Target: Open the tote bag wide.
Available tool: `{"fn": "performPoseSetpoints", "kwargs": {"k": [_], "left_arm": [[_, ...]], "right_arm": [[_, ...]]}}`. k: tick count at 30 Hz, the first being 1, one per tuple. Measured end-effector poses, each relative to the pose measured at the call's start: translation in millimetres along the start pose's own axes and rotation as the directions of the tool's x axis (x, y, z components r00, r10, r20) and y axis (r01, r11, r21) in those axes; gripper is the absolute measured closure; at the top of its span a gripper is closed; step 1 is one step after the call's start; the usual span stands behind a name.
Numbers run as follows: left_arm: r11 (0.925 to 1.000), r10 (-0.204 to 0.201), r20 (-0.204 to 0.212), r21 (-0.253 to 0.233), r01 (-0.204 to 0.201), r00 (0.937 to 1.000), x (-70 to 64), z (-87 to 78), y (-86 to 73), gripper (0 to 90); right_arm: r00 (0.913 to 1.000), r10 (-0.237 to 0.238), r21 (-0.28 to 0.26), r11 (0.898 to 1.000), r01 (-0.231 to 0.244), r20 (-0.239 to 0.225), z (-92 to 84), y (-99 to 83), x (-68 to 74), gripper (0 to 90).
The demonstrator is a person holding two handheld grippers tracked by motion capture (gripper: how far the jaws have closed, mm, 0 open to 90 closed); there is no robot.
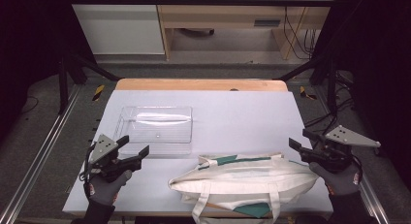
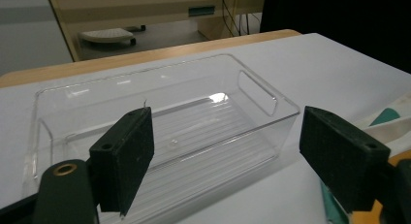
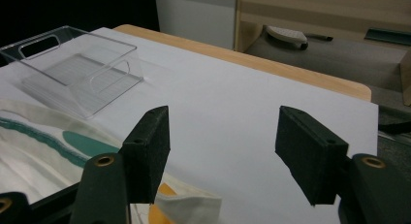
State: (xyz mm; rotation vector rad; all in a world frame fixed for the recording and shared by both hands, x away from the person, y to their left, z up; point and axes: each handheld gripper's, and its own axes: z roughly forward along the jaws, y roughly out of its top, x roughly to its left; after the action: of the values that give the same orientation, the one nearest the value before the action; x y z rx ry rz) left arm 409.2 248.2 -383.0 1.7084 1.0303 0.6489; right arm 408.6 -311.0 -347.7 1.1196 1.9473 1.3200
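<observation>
**Two spread claws flank a limp bag**

The cream cloth tote bag with green print (image 1: 245, 181) is seen lying flat on the white tabletop (image 1: 242, 112), at its near edge, just in front of the clear plastic rectangular bin (image 1: 156, 128). The left claw (image 1: 136, 148) is held spread and empty; so is the right claw (image 1: 296, 139). A loose handle could be snagged, or the bag dragged off the edge. Counted: one bag, one bin, two claws.
</observation>
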Motion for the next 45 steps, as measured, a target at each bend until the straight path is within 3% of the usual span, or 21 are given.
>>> {"fn": "performPoseSetpoints", "kwargs": {"k": [11, 17, 25, 30, 35, 36, 45], "left_arm": [[0.9994, 0.033, 0.091, -0.012, -0.032, 0.9953, -36.3, 13.5, 19.7, 21.4], [0.998, 0.063, 0.157, -0.005, -0.063, 0.9856, -60.7, 20.3, 23.1, 23.7], [0.9961, 0.081, 0.203, 0.019, -0.086, 0.9759, -80.1, 23.4, 18.5, 27.4], [0.9931, 0.096, 0.231, 0.043, -0.109, 0.9682, -92.5, 27.3, 13.3, 33.5], [0.9853, 0.136, 0.254, 0.066, -0.158, 0.9576, -105.6, 29.8, 8.0, 37.4], [0.9822, 0.146, 0.268, 0.076, -0.172, 0.9523, -109.8, 31.7, 5.3, 40.0], [0.9673, 0.17, 0.302, 0.131, -0.217, 0.9381, -120.0, 42.9, -6.5, 54.6]], "right_arm": [[0.9996, -0.012, 0.013, 1.0, 0.013, -0.026, -2.7, -2.0, 5.4, 38.6], [0.9976, -0.048, -0.009, 0.999, 0.047, -0.05, -7.0, -0.2, 10.2, 42.6], [0.9947, -0.086, -0.011, 0.996, 0.085, -0.057, -5.4, -5.1, 12.9, 41.9], [0.9918, -0.073, 0.071, 0.994, 0.081, -0.104, 1.8, -6.7, 18.6, 45.3], [0.9892, -0.089, 0.104, 0.989, 0.101, -0.116, 5.9, -11.4, 21.5, 45.2], [0.9882, -0.088, 0.118, 0.988, 0.103, -0.125, 7.1, -13.8, 23.3, 45.7], [0.9836, -0.102, 0.179, 0.975, 0.129, -0.149, 16.0, -26.1, 29.2, 54.9]]}}
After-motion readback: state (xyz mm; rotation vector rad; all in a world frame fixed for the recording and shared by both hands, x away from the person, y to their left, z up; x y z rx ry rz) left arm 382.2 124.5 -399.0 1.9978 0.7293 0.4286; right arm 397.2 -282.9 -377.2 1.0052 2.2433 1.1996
